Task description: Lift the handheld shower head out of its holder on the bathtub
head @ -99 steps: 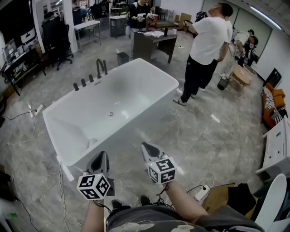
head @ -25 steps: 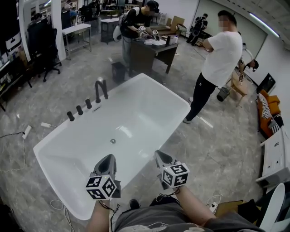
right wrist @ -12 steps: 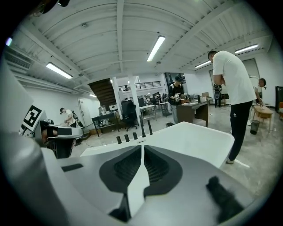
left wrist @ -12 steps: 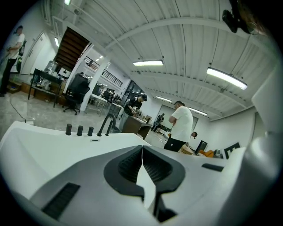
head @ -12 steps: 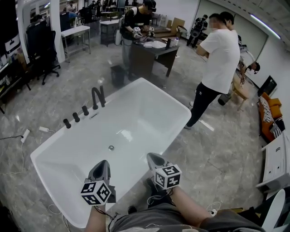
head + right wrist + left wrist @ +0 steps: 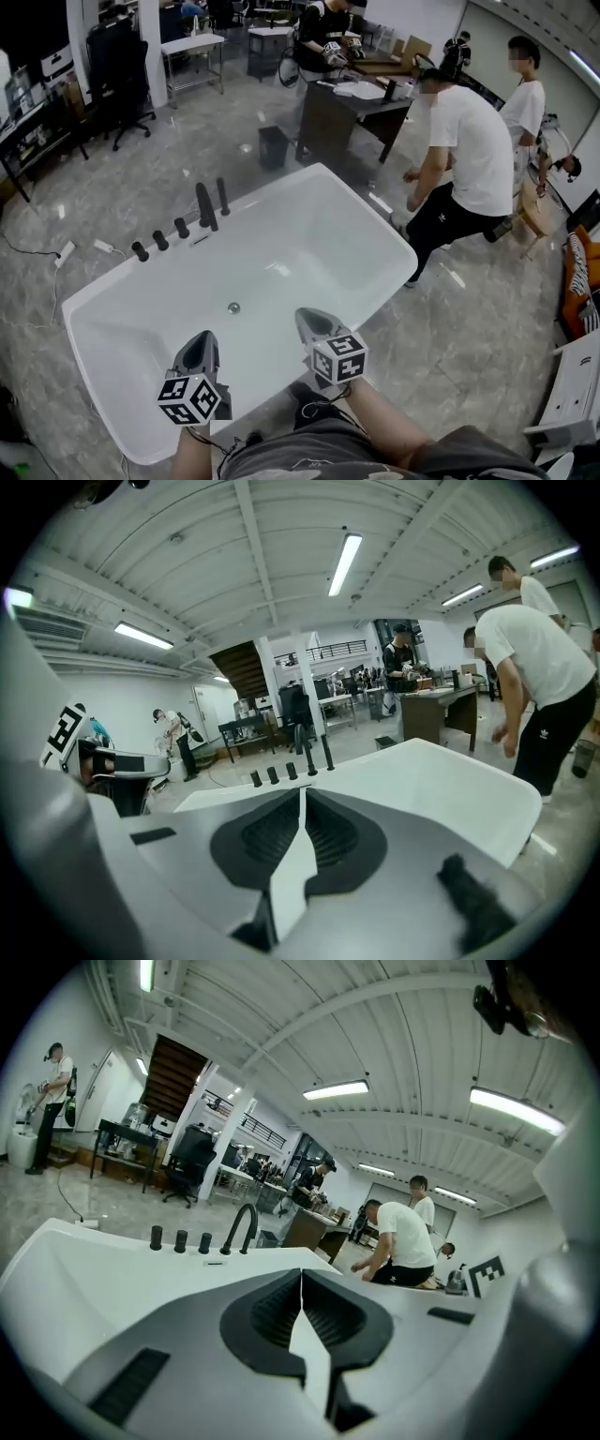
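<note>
Left tool (image 6: 199,343) and right tool (image 6: 311,322) are hovering, jaws together and empty, at the white bathtub's (image 6: 309,234) near rim. The slim black handheld shower head (image 6: 223,195) is standing unlifted on the far rim.

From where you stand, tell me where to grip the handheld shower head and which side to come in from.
Grip the handheld shower head on its upper shaft. It stands upright, a slim black rod on the far rim of the bathtub, with the curved spout close beside it. So come across the tub, jaws level, probably with the right gripper, whose jaws are shut.
</note>
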Demonstrator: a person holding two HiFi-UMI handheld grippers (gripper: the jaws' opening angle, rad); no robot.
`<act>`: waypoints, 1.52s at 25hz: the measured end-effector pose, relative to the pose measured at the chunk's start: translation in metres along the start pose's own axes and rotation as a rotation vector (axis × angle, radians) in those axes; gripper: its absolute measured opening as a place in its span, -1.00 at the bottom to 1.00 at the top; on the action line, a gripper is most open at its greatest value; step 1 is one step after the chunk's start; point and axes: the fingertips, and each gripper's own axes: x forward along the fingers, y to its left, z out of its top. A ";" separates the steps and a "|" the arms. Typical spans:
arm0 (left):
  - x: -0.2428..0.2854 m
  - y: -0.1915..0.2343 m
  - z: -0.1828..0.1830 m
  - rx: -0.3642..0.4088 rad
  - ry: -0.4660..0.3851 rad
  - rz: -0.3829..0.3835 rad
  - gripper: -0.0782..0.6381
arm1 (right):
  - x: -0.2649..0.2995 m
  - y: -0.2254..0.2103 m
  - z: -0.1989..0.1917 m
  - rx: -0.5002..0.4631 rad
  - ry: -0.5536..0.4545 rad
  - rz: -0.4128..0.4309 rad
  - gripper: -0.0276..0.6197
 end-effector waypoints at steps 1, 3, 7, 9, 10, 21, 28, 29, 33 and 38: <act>0.008 -0.006 0.002 0.001 0.000 0.013 -0.74 | 0.005 -0.010 0.007 -0.004 0.003 0.013 -0.81; 0.023 -0.015 0.005 -0.001 -0.002 0.037 -0.74 | 0.014 -0.029 0.017 -0.008 0.006 0.034 -0.81; 0.057 -0.030 0.007 -0.003 -0.004 0.067 -0.74 | 0.032 -0.066 0.029 -0.004 0.006 0.059 -0.81; 0.073 -0.036 0.010 0.000 -0.006 0.075 -0.74 | 0.040 -0.081 0.034 -0.005 0.013 0.066 -0.81; 0.079 -0.039 0.013 -0.002 -0.007 0.081 -0.74 | 0.043 -0.088 0.037 -0.005 0.018 0.070 -0.81; 0.146 -0.032 0.034 -0.016 -0.029 0.156 -0.74 | 0.117 -0.140 0.058 -0.004 0.059 0.118 -0.81; 0.179 -0.017 0.041 -0.044 -0.049 0.218 -0.74 | 0.179 -0.153 0.071 -0.047 0.077 0.172 -0.81; 0.183 -0.013 0.040 -0.044 -0.050 0.225 -0.74 | 0.188 -0.154 0.071 -0.050 0.077 0.178 -0.81; 0.194 0.005 0.037 -0.036 -0.042 0.261 -0.74 | 0.225 -0.148 0.071 -0.057 0.070 0.213 -0.81; 0.202 0.032 0.038 -0.028 -0.031 0.285 -0.74 | 0.275 -0.134 0.083 -0.086 0.041 0.240 -0.81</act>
